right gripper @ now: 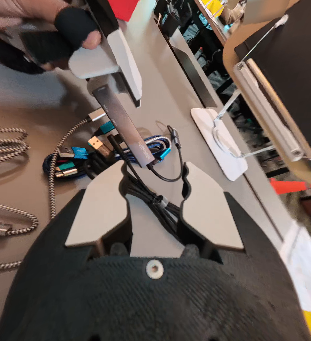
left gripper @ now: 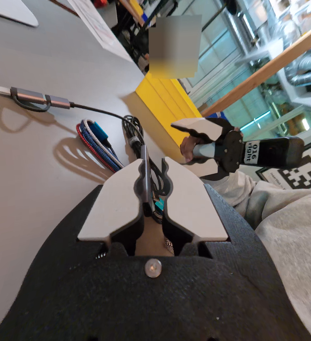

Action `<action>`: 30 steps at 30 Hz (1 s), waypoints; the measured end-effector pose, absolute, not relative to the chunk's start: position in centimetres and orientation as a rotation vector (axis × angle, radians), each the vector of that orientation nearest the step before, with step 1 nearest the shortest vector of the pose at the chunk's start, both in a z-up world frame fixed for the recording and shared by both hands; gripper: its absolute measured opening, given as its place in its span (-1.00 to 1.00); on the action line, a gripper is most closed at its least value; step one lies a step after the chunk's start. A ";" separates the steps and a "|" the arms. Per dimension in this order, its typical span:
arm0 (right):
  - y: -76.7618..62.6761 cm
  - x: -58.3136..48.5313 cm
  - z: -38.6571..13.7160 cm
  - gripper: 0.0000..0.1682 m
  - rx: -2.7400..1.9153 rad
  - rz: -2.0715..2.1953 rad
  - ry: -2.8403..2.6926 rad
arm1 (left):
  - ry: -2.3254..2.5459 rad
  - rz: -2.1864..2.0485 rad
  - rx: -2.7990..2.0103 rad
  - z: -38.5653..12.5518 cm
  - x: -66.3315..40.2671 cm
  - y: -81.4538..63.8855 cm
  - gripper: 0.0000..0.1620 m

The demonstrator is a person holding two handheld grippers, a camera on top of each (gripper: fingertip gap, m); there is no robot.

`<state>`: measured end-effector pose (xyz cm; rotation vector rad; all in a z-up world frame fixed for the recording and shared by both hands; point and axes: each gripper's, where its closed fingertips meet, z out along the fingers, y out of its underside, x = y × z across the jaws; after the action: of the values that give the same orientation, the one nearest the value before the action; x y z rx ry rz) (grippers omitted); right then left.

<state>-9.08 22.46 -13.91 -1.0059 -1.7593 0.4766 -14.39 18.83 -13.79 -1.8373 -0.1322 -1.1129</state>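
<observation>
Grey table (left gripper: 40, 60): left gripper (left gripper: 152, 166) pinches hub (right gripper: 122, 127), cables plugged.

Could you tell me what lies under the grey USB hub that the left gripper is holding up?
Below the grey USB hub lie bundled cables with blue and gold plugs on the table. The hub's body hides part of the blue braided cable.
</observation>
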 end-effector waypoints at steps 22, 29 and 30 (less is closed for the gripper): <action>18.4 -9.1 -21.0 0.38 -1.416 0.681 -2.084 | -0.226 -1.077 -1.694 -13.8 -17.8 18.7 -0.79; 20.2 -9.1 -20.6 -0.21 -1.461 0.611 -2.036 | -0.269 -1.097 -1.614 -13.2 -18.8 18.6 -0.79; 21.0 -9.0 -20.4 -0.44 -1.461 0.574 -2.013 | -0.278 -1.102 -1.601 -13.1 -19.0 18.5 -0.78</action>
<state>-9.00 21.00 -20.41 -1.4609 -2.0126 0.5739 -18.97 18.53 -13.08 -1.6006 -0.2781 -1.1024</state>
